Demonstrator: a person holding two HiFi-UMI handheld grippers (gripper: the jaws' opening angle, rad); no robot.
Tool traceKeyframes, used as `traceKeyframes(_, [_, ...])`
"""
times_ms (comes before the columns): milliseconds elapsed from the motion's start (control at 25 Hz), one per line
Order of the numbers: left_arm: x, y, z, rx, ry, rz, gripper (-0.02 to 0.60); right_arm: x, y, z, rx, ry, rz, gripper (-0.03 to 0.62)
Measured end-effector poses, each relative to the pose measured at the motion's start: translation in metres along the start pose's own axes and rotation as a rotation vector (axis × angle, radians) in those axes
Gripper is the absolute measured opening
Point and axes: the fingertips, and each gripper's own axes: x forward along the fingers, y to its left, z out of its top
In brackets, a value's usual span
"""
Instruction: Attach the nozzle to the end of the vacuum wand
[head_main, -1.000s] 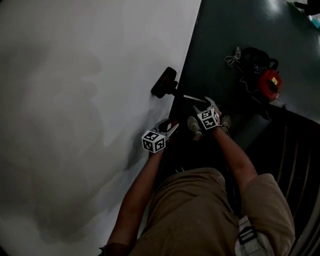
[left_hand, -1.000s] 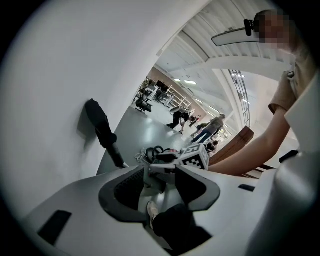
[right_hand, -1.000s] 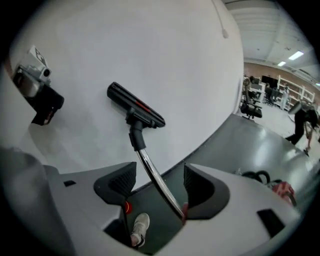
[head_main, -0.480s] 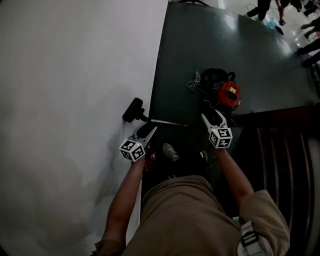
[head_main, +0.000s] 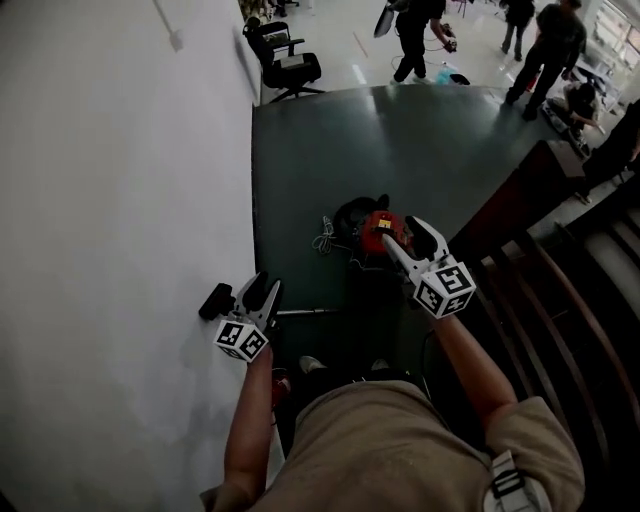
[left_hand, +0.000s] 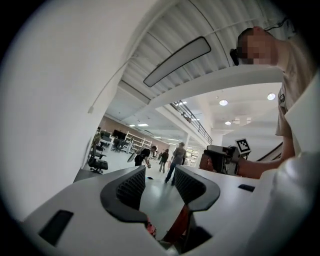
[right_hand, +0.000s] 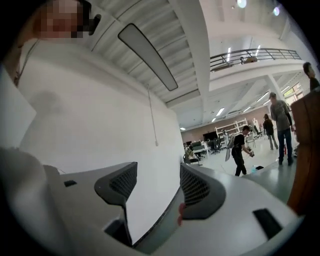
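left gripper (head_main: 265, 286): my jaws partly apart, empty
right gripper (head_main: 404, 235): my jaws apart, empty
nozzle (head_main: 215, 300): floor, 9 o'clock of left gripper
wand (head_main: 308, 312): floor, 3 o'clock

two grippers are showing: the left gripper (head_main: 262, 287) and the right gripper (head_main: 404, 236). one vacuum canister (head_main: 378, 228), one wand (head_main: 305, 312) and one nozzle (head_main: 215, 300) are lying below. at least one office chair (head_main: 288, 60) and three background people (head_main: 412, 25) are showing.
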Motion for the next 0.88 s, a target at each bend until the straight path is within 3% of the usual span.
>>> traceKeyframes(160, [0.032, -0.06, 0.028, 0.066, -0.048, -0.035, 0.189, -0.075, -0.047, 0.054, -0.007, -0.083, -0.063, 0.259])
traceKeyframes(320, [0.05, -0.107, 0.037, 0.126, -0.074, -0.069, 0.189, -0.15, -0.093, 0.067, -0.02, -0.113, -0.184, 0.245])
traceKeyframes(520, [0.043, -0.166, -0.017, 0.244, 0.048, -0.125, 0.189, -0.245, -0.128, 0.036, -0.003, -0.057, -0.304, 0.236])
traceKeyframes(880, [0.033, -0.179, -0.095, 0.21, 0.206, -0.13, 0.189, -0.297, -0.165, -0.039, 0.049, 0.088, -0.418, 0.215])
